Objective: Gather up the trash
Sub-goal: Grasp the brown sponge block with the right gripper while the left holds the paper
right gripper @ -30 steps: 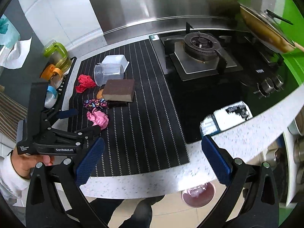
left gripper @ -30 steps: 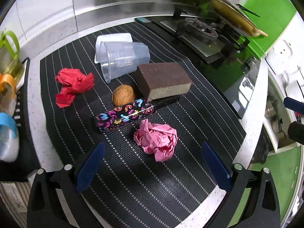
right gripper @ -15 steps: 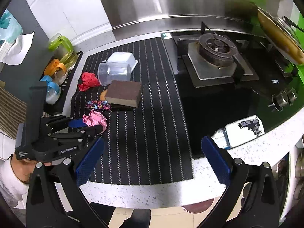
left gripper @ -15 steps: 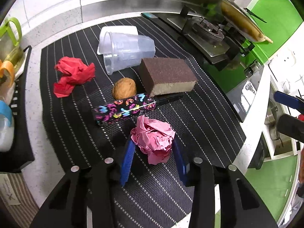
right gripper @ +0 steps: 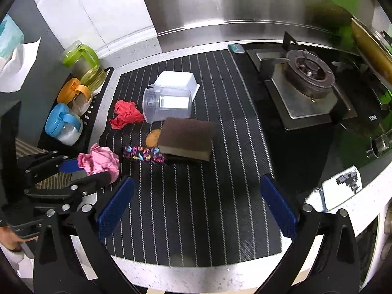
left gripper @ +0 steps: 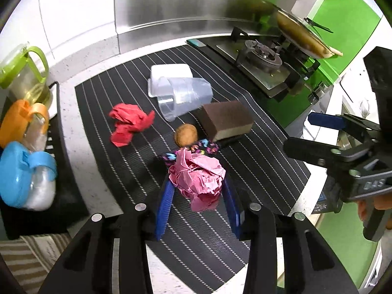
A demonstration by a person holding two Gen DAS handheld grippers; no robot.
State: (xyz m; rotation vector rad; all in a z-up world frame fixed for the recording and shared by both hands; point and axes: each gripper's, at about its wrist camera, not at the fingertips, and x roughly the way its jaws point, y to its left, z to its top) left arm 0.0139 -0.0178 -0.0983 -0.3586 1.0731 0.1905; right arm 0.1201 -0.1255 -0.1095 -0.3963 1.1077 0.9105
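Sponge (right gripper: 187,137), walnut (left gripper: 185,134), stove burner (right gripper: 309,73)

Showing black claw frames with silver screws, left claw (left gripper: 197,201) and right claw (right gripper: 196,202) wearing blue ribbed pads (right gripper: 115,205); white cuff peeking out.

Crumpled pink paper (left gripper: 199,180), rough brown sponge (left gripper: 226,120), clear plastic cup (left gripper: 183,98)

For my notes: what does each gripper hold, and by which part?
Left gripper pinches the pink paper ball by its two sides. Right gripper holds nothing.
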